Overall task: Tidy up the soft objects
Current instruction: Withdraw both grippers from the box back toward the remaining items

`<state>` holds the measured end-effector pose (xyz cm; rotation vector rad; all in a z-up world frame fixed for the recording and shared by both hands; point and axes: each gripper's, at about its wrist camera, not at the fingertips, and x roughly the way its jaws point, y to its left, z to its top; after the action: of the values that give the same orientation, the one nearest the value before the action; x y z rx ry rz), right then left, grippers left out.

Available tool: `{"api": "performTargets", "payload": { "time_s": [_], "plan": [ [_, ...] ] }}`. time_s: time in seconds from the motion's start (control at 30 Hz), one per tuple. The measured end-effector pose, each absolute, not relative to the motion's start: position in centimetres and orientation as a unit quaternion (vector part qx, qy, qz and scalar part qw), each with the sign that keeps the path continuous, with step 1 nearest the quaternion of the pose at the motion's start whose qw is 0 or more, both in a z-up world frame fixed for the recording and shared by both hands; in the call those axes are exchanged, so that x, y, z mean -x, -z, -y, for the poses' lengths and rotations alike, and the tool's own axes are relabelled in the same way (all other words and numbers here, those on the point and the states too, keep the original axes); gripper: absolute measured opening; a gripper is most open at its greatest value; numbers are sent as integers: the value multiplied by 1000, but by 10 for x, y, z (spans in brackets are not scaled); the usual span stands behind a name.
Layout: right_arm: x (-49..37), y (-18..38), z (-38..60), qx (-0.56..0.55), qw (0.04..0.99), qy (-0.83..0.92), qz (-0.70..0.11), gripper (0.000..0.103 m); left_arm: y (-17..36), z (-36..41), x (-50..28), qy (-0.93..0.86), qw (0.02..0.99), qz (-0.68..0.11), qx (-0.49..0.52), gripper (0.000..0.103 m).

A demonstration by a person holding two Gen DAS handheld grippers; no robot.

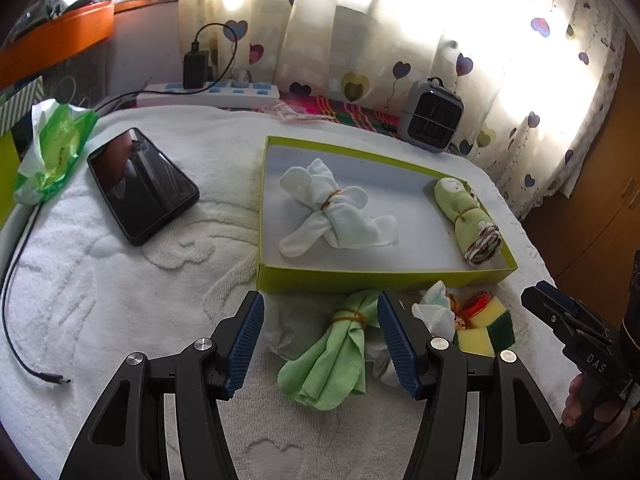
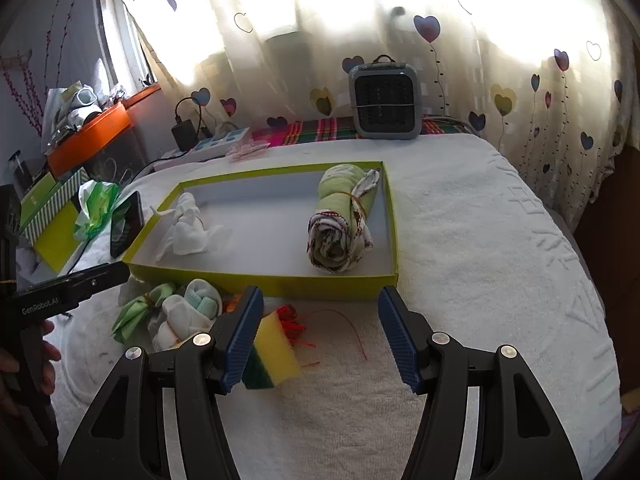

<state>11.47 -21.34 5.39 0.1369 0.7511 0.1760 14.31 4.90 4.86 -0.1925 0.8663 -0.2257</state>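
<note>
A shallow green box [image 1: 372,278] [image 2: 260,280] lies on the white towel. Inside it are a white cloth bundle [image 1: 336,214] [image 2: 188,228] and a rolled green cloth [image 1: 468,216] [image 2: 344,220], each tied with a rubber band. In front of the box lie a green cloth bundle [image 1: 336,356] [image 2: 136,314], a white bundle [image 1: 434,308] [image 2: 184,316] and a yellow-green sponge [image 1: 486,328] [image 2: 274,354]. My left gripper [image 1: 320,340] is open, its fingers on either side of the green bundle. My right gripper [image 2: 320,336] is open and empty, with the sponge beside its left finger.
A black phone [image 1: 140,184], a green wipes pack [image 1: 56,148] and a loose cable [image 1: 24,320] lie left on the towel. A power strip [image 1: 208,94] and a small grey heater [image 1: 434,116] [image 2: 384,100] stand at the back. Red rubber bands [image 2: 292,322] lie by the sponge.
</note>
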Motion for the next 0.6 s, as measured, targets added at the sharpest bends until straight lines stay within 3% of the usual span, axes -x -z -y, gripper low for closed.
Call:
{"api": "performTargets", "payload": {
  "time_s": [0.6],
  "plan": [
    [-86,-43,198,-59,923,-144,-353,61,-24,-68,-121,109,884,-436,127,58]
  ]
}}
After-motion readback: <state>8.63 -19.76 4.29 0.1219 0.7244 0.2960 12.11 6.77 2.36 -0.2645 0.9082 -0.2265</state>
